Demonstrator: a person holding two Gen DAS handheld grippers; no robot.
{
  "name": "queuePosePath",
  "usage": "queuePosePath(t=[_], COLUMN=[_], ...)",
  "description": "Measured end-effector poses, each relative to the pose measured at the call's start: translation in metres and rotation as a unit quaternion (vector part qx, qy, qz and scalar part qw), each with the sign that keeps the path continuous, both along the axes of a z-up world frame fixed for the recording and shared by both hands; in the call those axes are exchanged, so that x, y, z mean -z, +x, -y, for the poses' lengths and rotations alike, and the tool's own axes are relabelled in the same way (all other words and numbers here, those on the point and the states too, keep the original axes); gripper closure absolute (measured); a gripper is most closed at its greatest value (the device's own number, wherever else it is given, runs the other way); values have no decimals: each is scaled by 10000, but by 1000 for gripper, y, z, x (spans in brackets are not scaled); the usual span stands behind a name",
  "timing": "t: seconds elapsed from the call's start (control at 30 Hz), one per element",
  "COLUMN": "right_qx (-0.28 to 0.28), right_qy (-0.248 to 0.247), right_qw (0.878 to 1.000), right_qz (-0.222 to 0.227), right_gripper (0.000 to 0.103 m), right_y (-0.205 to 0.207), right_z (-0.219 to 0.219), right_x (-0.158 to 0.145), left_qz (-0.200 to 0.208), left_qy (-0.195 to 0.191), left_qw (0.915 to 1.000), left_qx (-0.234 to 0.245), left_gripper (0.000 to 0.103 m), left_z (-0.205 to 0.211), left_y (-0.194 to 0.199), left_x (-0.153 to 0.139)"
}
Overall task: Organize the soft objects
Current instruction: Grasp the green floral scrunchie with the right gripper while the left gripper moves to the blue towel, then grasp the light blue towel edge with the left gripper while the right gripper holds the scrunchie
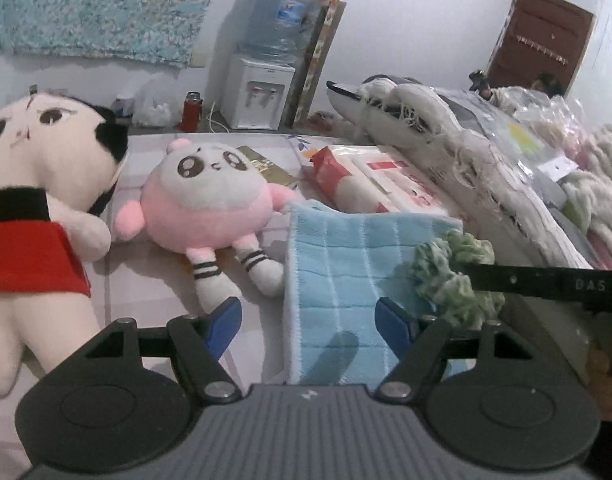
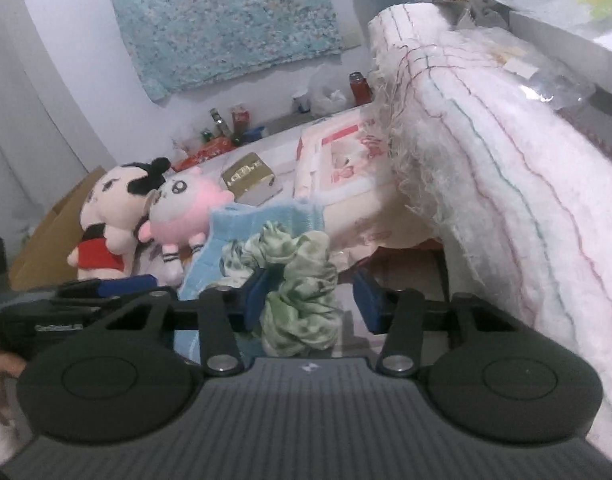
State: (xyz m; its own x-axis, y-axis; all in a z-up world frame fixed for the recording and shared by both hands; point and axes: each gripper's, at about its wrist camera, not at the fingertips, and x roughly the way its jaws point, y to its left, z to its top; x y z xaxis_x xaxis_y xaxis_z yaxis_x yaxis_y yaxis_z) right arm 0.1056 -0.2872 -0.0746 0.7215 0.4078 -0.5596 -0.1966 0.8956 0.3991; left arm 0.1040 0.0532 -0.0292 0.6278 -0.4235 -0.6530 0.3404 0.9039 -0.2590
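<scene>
The step in hand was judged to be picking the scrunchie [image 2: 302, 280] up off the towel [image 1: 345, 248]. The towel was spread flat on the tabletop [image 1: 146, 292], and the scrunchie was bunched on its near right corner.

The left hand-held gripper [image 1: 309, 320] was held wide open over the towel's left edge, with nothing pinched in it. It could be pressed down on the towel, so the towel would not be dragged along.

The right hand-held gripper [image 2: 311, 294] was set around the scrunchie. One pad was seen touching it, and the other was just beside it, so it was not yet squeezed tight. A good hold would be made by closing on the thick middle of the scrunchie, not on one loose frill. It should be lifted straight up, so that the towel's loops were not snagged.

The quilt [image 2: 485, 160] on the right was the biggest thing. It was folded thick, white with thin wavy lines, and frayed into strings at its edge. The doll [image 1: 46, 168] on the left was fuzzy and cream, with black hair and a red cloth. The towel was light blue, a flat rectangle with pale stripes. The pink plush [image 1: 210, 208] was round and soft, with striped legs. The scrunchie was the smallest, a green ring of crinkly cloth, easily squashed.
</scene>
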Motion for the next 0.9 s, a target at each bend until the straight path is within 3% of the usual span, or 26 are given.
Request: queuePosePath(t=[0.1,0.2,0.27,0.3,0.4,0.73,0.9], right_qx=[-70,-218,-265,-253,-159,129,282], right_qy=[-146,-169,-240,-280,-250,-343,-403], right_qw=[9999,9995,9993,9992,9994,9989,9986], right_qz=[48,-142,-147,-130,-151,301,199], right_gripper=[60,48,46,51,80,82,84], right_y=[1,5,6,5,3,-31,-30], right_z=[-6,-11,-16,-17,-14,-7,-5], right_x=[5,9,11,12,12,1,4], left_qz=[-21,-100,-161,-179,-162,-154,-450], left_qy=[43,-78,-136,-137,-115,-187,-386], left_qw=[10000,9999,9998,9997,9998,9997,9982], left_qx=[42,15,-20,-23,2,36,29], left_gripper=[28,28,28,28,28,28,28], left_z=[-2,-5,-6,-7,-5,-1,-2], left_y=[4,6,6,5,1,1,7], left_x=[3,6,8,8,8,4,11])
